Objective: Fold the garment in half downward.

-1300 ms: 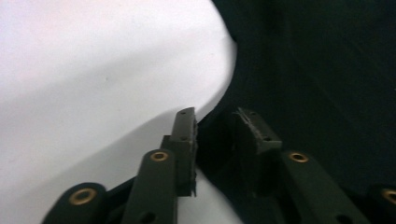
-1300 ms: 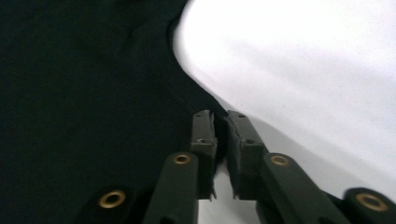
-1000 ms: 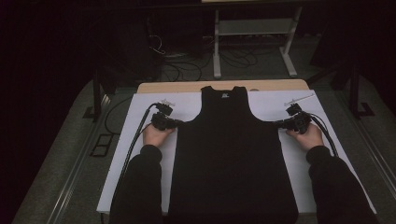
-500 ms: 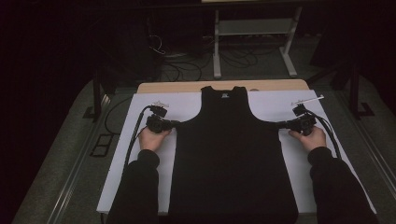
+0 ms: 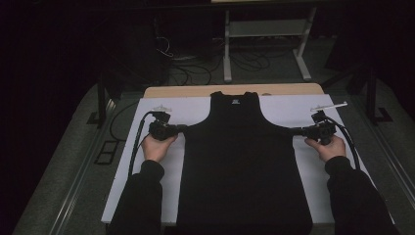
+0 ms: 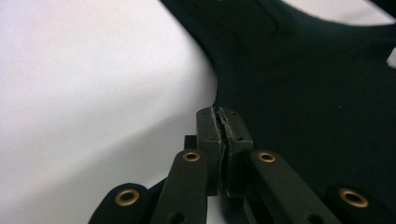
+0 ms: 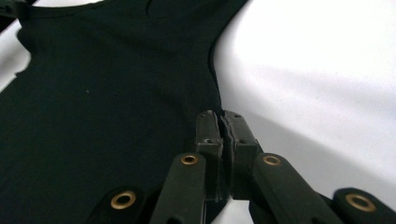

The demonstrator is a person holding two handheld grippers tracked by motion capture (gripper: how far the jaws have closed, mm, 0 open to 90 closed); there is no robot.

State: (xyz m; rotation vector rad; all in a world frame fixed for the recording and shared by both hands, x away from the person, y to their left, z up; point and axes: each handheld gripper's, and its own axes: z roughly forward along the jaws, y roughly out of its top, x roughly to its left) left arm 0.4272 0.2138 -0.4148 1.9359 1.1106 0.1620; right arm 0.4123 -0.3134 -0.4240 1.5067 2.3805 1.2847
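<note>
Both forearms wear long black sleeves; the left gripper and right gripper are matte black; their jaw links carry brass-coloured rivets; a thick black cable trails behind each.

No readable text, brand or number anywhere. Small pale neck label inside the collar of the black tank top, too small and blurred to read.

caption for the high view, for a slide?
Left gripper and right gripper pinch a black tank top's side edges.
</note>
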